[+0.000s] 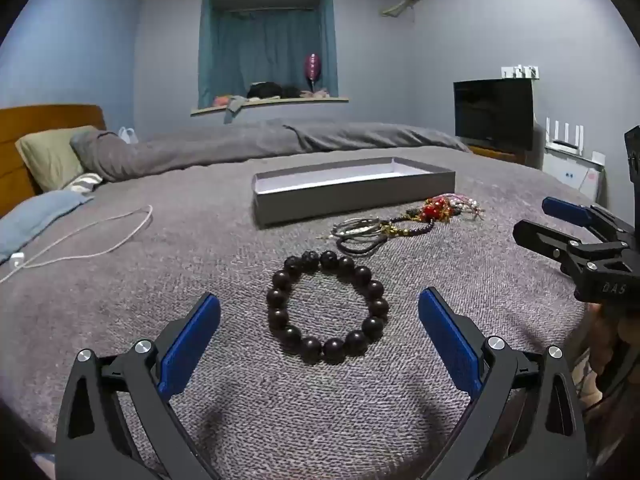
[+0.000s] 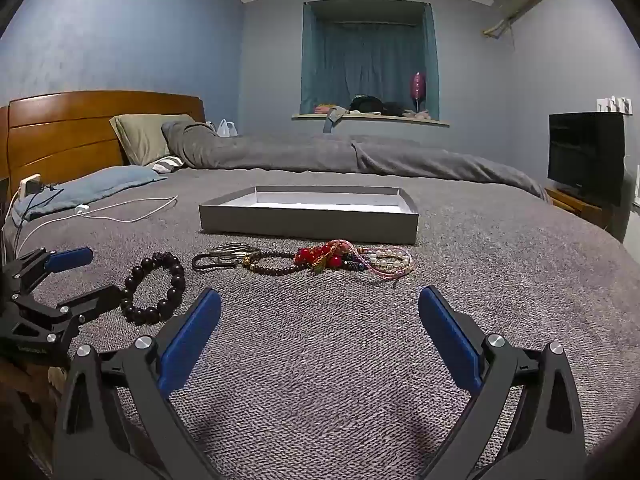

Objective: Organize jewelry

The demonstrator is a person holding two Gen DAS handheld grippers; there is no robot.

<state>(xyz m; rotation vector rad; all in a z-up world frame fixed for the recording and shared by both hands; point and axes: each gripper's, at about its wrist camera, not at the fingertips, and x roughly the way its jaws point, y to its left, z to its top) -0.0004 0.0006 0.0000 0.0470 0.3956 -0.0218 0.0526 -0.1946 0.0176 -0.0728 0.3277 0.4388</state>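
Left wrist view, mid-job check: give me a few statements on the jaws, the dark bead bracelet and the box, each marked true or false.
1. The left gripper has its jaws open, with the dark bead bracelet lying between them. True.
2. The grey box already holds jewelry. False: only its white interior shows; the pile of bracelets lies on the bedspread in front of it.
3. The right gripper is shut on the red bead piece. False: its jaws are open and hold nothing.
4. The dark bead bracelet lies apart from the pile. True.
5. A white cable lies on the bedspread. True.
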